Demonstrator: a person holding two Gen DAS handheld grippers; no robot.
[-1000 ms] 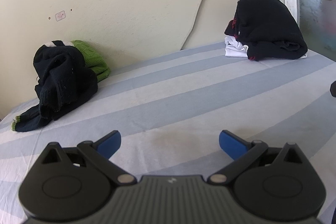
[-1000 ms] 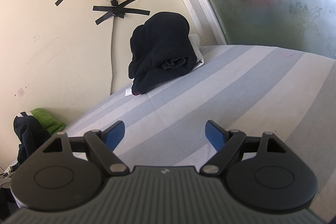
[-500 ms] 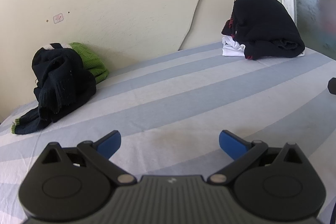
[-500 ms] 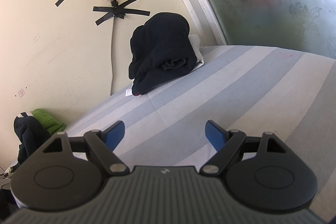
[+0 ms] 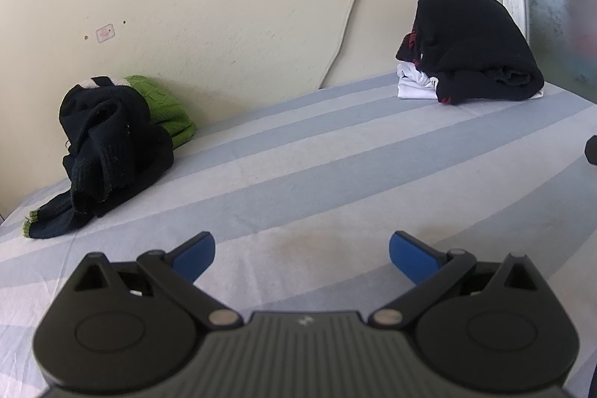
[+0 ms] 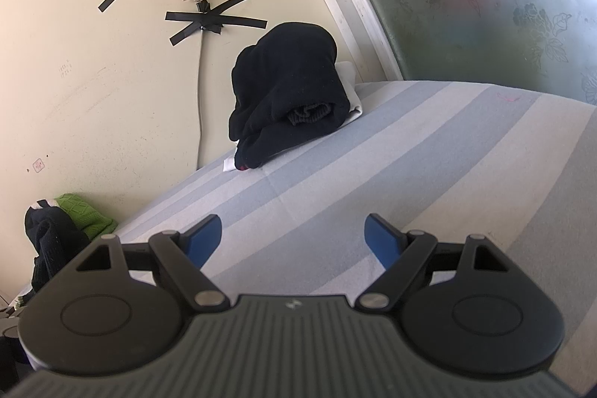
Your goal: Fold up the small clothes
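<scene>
Both the left gripper point(image 5: 301, 247) and the right gripper point(image 6: 293, 235) hover empty, blue fingers spread wide, over the blue-and-white striped sheet point(image 5: 335, 174). Likely between garments: the folded black stack point(image 5: 474, 47) sits by the window, so next comes the crumpled black-and-green knit heap point(image 5: 108, 144) (far left, against the wall). The open sheet between leaves room.

white garment point(image 5: 415, 85) mostly hidden under black garment point(image 5: 474, 47)
</scene>
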